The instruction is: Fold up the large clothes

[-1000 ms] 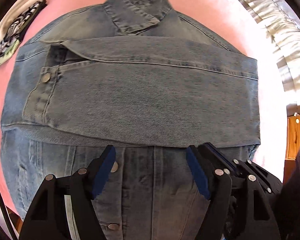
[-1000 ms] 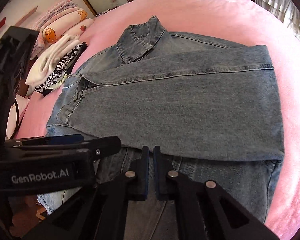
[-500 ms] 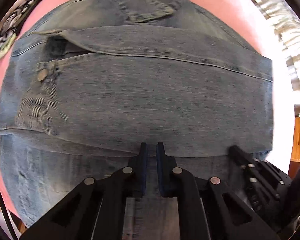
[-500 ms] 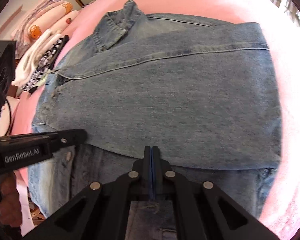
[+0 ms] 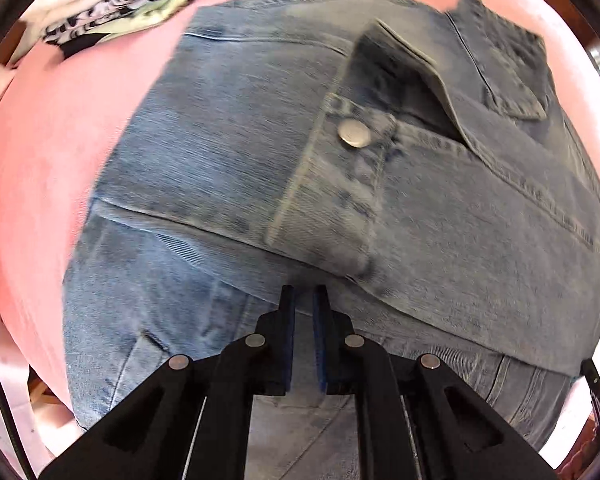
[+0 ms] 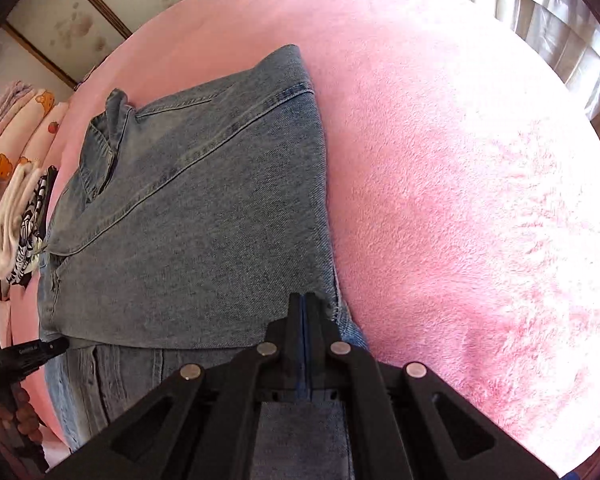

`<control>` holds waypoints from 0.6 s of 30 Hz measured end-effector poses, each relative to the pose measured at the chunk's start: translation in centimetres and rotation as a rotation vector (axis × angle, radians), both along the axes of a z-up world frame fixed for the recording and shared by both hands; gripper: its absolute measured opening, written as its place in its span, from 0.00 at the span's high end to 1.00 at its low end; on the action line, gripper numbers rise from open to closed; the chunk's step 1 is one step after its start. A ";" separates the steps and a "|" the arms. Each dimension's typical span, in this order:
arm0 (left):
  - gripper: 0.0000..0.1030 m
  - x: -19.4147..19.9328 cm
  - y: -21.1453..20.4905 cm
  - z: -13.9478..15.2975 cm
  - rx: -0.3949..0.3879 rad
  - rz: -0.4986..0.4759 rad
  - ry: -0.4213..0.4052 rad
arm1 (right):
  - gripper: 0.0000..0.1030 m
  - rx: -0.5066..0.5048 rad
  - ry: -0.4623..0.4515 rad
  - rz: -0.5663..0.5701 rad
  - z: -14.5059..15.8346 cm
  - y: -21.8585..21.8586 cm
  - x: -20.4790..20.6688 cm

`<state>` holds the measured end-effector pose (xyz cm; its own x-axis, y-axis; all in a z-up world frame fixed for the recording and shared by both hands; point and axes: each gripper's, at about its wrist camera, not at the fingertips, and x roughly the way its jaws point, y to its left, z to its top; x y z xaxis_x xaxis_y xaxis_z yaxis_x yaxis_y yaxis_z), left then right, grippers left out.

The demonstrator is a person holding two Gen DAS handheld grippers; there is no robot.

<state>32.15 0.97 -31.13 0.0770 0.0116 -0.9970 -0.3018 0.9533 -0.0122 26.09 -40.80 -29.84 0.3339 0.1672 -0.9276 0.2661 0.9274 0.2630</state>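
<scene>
On the pink bed (image 6: pixel 460 160), item: denim jacket (image 6: pixel 204 216), sleeves folded across, long axis running away from us. Left tongs (image 5: pixel 304 300) and right tongs (image 6: pixel 303 304), both clenched, gripped its near hem at opposite corners.

Black gripper (image 5: pixel 304 300), seemingly blue-padded, silver rivets.

wrist views, steeply downward, sharing jacket (image 5: pixel 228 168)

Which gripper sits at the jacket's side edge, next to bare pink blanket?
The right gripper; the left gripper sits mid-jacket, just below the snap-buttoned cuff.
</scene>
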 end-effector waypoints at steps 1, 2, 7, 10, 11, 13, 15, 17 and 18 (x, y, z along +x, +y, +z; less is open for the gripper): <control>0.93 0.0 0.2 0.3 0.006 0.002 -0.004 | 1.00 -0.014 0.001 0.005 0.2 0.2 0.2; 0.93 0.0 0.2 0.7 0.009 -0.002 -0.012 | 1.00 -0.031 -0.008 0.011 0.6 0.4 0.5; 0.93 0.7 -0.8 3.4 -0.047 -0.060 -0.078 | 1.00 -0.012 -0.106 0.037 3.5 1.9 1.7; 0.93 2.2 -3.1 4.6 -0.098 -0.133 -0.130 | 1.00 0.026 -0.167 0.107 4.8 4.0 3.5; 0.93 2.8 -4.2 4.9 -0.126 -0.163 -0.153 | 1.00 0.040 -0.185 0.136 5.0 4.8 4.1; 0.93 4.0 -5.7 5.5 -0.187 -0.215 -0.209 | 1.00 0.063 -0.207 0.184 5.2 6.6 5.6; 0.93 5.3 -7.7 5.5 -0.236 -0.253 -0.248 | 1.00 0.102 -0.239 0.218 5.3 8.4 7.1; 0.93 7.1 -10.1 4.8 -0.278 -0.287 -0.265 | 1.00 0.144 -0.287 0.235 5.0 10.1 8.7; 0.93 7.8 -11.0 4.2 -0.289 -0.295 -0.271 | 1.00 0.158 -0.312 0.241 4.8 10.8 9.4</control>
<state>39.94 -10.05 -26.91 0.2923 -0.3243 -0.8997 0.0312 0.9435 -0.3299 35.49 -30.00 -25.08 0.5283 0.4071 -0.7451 -0.0680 0.8950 0.4408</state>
